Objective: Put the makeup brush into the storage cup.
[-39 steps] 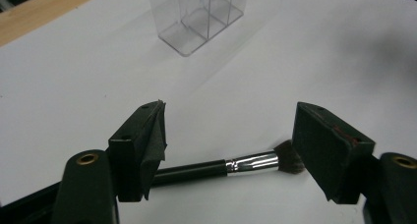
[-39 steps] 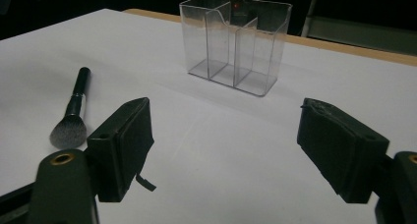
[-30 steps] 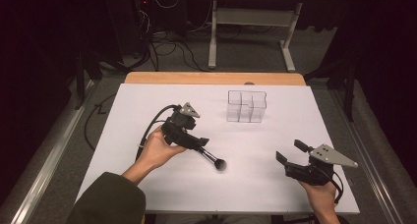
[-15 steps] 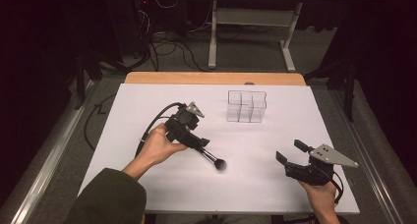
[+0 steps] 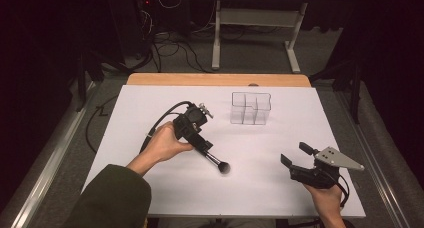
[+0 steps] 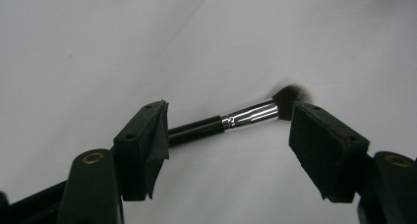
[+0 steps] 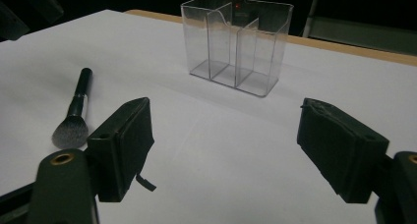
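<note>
The left gripper (image 6: 228, 135) is over the makeup brush (image 6: 231, 120), and its jaws stand apart on both sides of the brush. They have just been closing a little, but the pads do not press on anything, so the brush is not grasped; it lies flat on the white table (image 5: 150, 108). In the left gripper view the black handle passes just behind one pad, and the bristle head is right beside the other pad.

The main risk, I think, is in this placing. The jaws stand along the length of the brush, not across it. If they close like this, one pad can push on the soft bristles and the other on the handle, and the brush can roll or slide away. A grip across the handle looks safer.

The right gripper (image 7: 223, 150) is also released, with nothing between its jaws. Beyond it stands the clear organizer (image 7: 236, 42), well apart from the brush. If the brush must go in there, a grip too near the head can make it tip and hit a divider.
</note>
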A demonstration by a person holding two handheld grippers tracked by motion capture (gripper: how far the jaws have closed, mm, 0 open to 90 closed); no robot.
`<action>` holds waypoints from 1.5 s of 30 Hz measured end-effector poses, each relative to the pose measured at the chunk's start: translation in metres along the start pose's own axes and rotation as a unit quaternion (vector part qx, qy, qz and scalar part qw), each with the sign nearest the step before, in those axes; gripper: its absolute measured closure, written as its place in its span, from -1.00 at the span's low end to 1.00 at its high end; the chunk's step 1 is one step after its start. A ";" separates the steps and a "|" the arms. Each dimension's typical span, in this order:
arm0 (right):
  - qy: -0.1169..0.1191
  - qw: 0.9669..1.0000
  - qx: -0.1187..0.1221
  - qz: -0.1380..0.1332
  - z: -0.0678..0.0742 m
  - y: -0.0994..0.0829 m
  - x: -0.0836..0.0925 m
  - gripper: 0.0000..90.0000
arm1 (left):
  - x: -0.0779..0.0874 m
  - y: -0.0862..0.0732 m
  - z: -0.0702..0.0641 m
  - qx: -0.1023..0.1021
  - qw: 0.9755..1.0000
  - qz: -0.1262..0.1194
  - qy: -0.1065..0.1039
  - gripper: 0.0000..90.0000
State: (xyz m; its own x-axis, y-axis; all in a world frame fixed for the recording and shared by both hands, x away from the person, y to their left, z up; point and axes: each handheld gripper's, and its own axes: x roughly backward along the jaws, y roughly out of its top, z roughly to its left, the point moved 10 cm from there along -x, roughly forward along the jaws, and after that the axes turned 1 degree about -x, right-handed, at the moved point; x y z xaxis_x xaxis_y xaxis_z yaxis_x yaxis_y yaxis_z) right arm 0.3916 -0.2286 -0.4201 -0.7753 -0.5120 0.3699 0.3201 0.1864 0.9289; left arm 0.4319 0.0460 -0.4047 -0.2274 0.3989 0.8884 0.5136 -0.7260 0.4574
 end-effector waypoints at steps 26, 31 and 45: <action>0.004 1.000 0.001 0.001 0.001 0.000 -0.001 -0.49 | -0.025 -0.005 0.008 -0.014 0.998 0.056 -0.021 -0.36; 0.004 1.000 0.002 0.002 0.001 -0.001 -0.001 -0.49 | -0.029 -0.006 0.008 -0.020 0.998 0.062 -0.021 -0.38; 0.004 1.000 0.003 0.002 0.001 -0.001 0.000 -0.48 | -0.043 -0.012 0.011 -0.035 0.996 0.071 -0.034 -0.43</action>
State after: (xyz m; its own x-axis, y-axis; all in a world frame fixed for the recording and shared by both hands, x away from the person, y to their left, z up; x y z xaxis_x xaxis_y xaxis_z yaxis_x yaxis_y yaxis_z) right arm 0.3913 -0.2277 -0.4207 -0.7699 -0.5181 0.3727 0.3195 0.1928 0.9278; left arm 0.4444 0.0437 -0.4491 -0.0994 0.3241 0.9408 0.4765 -0.8145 0.3310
